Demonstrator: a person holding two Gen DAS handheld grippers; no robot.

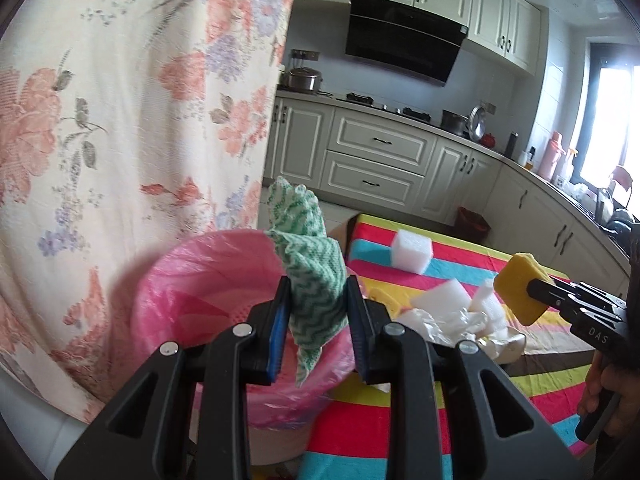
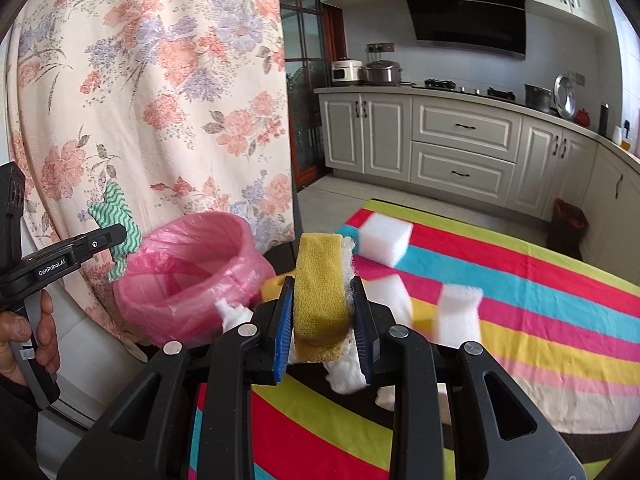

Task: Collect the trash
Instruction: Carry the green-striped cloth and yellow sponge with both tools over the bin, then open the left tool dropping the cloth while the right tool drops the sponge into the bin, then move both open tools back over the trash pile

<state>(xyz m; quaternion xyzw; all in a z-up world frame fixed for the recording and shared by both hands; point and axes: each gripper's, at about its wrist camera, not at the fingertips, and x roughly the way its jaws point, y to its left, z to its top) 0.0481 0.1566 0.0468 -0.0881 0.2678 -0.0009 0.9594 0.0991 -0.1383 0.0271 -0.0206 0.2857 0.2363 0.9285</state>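
Both grippers loaded above the striped table [image 2: 520, 280] — cloth in one, sponge in the other.

The left gripper [image 1: 318, 320] has its fingers clamped on a green-and-white cloth [image 1: 316, 264], held over the pink-lined bin [image 1: 200, 280] beside the floral curtain [image 1: 120, 120]. The right gripper [image 2: 323, 320] pinches a yellow sponge [image 2: 320, 280] upright — just beside the bin. White foam blocks [image 2: 386, 236] and crumpled plastic [image 1: 440, 320] lie on the table.

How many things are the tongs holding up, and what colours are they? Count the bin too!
green cloth, in the left tongs: 1
yellow sponge, in the right tongs: 1
pink bin: 1
Total: 3
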